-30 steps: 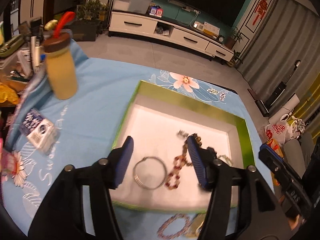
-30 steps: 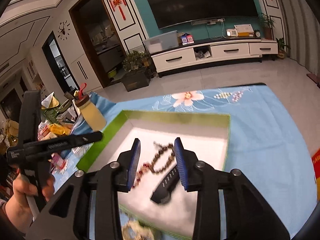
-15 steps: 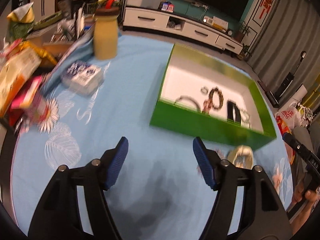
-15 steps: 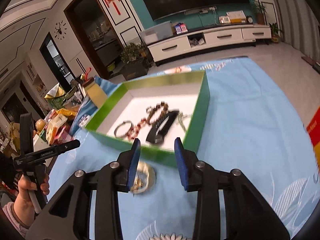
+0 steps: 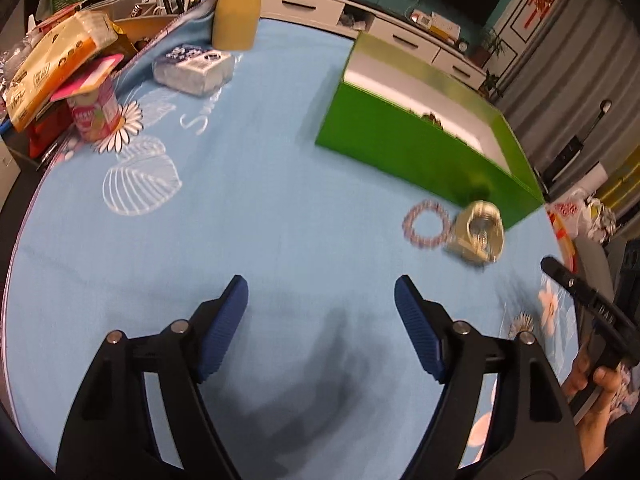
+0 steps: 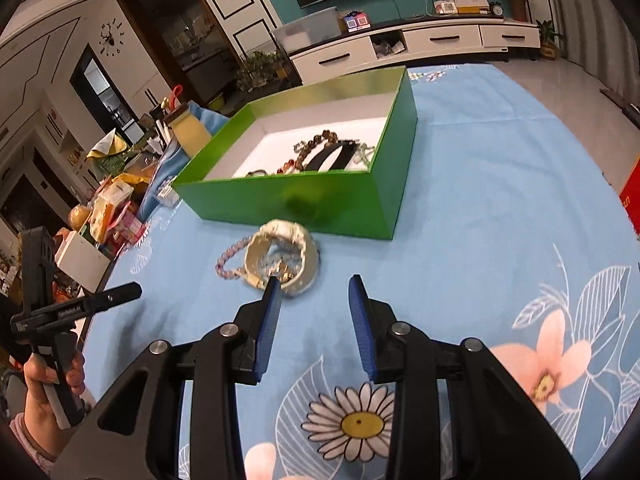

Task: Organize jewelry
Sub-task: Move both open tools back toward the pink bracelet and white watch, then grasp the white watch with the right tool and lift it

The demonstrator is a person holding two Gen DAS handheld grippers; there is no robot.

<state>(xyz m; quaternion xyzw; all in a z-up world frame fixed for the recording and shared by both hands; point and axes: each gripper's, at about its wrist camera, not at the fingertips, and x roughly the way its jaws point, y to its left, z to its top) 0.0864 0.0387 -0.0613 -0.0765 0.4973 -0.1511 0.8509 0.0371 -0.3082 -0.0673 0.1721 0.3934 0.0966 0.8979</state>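
A green box (image 6: 320, 196) with a white floor holds a brown bead bracelet (image 6: 316, 144), a black strap (image 6: 332, 158) and other pieces. The box also shows in the left wrist view (image 5: 404, 148). In front of it on the blue cloth lie a pale bangle holding small jewelry (image 6: 282, 258) (image 5: 478, 236) and a pink bead bracelet (image 6: 230, 258) (image 5: 426, 226). My right gripper (image 6: 314, 304) is open and empty, just short of the bangle. My left gripper (image 5: 320, 304) is open and empty, well back from the box.
A yellow bottle (image 5: 236, 10), a wrapped packet (image 5: 194, 68), a pink cup (image 5: 94, 108) and snack packs (image 5: 52, 64) crowd the table's left edge. The left gripper shows in the right wrist view (image 6: 76, 308), at the left.
Both grippers have pulled back out of the box toward the table's near side and sit lower. The right gripper's jaws have stayed open and empty.
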